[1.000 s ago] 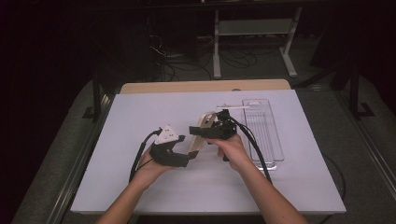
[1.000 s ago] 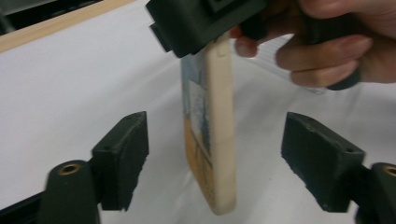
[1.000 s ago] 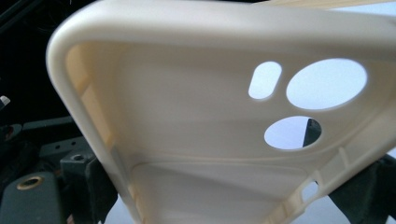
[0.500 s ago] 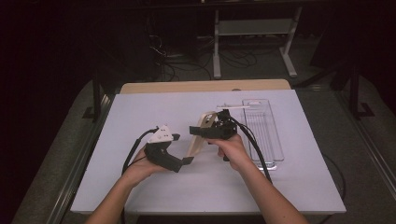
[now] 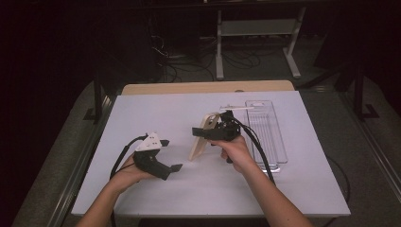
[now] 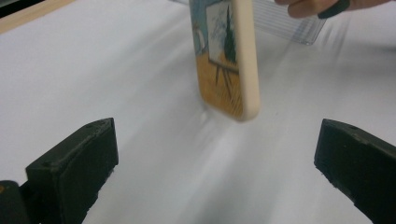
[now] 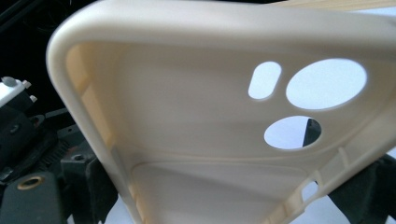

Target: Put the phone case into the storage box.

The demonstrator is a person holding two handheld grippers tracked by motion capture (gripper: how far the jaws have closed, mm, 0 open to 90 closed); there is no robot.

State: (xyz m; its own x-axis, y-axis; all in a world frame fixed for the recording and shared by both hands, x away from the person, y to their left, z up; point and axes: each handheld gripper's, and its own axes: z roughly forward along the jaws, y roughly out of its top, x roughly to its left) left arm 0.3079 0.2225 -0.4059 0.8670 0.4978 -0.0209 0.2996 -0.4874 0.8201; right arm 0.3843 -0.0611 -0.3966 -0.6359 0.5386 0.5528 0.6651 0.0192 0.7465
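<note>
A cream phone case with a painted picture on its back stands tilted on its lower end on the white table. My right gripper is shut on its upper part; in the right gripper view the case's inner side with camera holes lies between the jaws. My left gripper is to the left of the case and apart from it. Its jaws have just been opening and now stand wide with nothing between them; the case is a little ahead of them.
A clear plastic tray lies right of the right hand, with a small white piece at its far end. A thin white strip lies beside it. The table's wooden far edge borders a dark floor with cables.
The left gripper has let go of the case's lower end, opened wide and drawn back to the left. The right gripper and the case have stayed put.
</note>
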